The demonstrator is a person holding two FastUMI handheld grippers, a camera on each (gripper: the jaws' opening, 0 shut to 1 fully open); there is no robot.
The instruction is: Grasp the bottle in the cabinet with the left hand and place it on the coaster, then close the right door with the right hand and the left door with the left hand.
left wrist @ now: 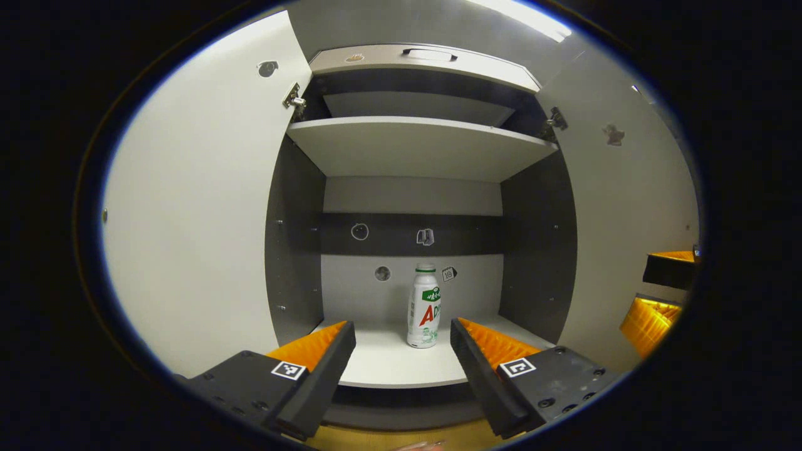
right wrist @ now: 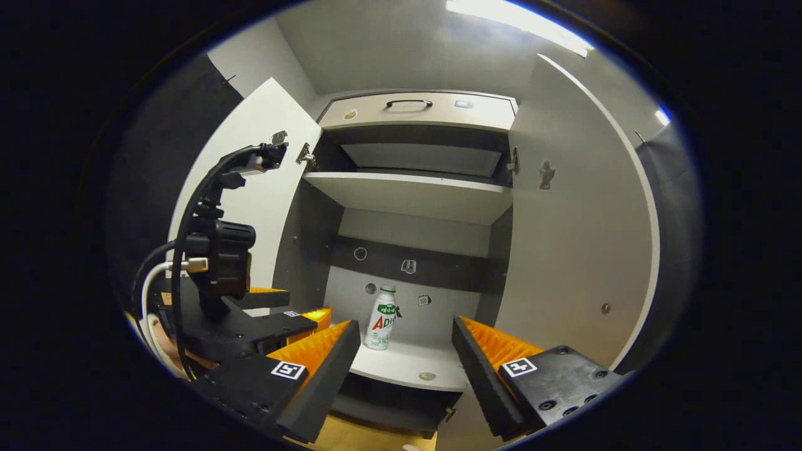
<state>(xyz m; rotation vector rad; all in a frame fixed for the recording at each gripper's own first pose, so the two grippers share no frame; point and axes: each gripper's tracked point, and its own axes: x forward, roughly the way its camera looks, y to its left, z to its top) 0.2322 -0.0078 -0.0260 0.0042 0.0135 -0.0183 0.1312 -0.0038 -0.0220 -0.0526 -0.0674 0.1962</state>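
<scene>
both grippers released: left gripper (left wrist: pixel 402 338) faces the upright bottle (left wrist: pixel 424 307) inside the cabinet (left wrist: pixel 420 147); right gripper (right wrist: pixel 406 341) behind.

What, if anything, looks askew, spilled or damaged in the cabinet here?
Nothing stands out. The bottle stands upright on the lower shelf, capped, with no spill beside it. Both doors hang open and the shelves sit level.

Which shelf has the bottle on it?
The bottom shelf. The bottle stands upright there; the shelf above is bare.
</scene>
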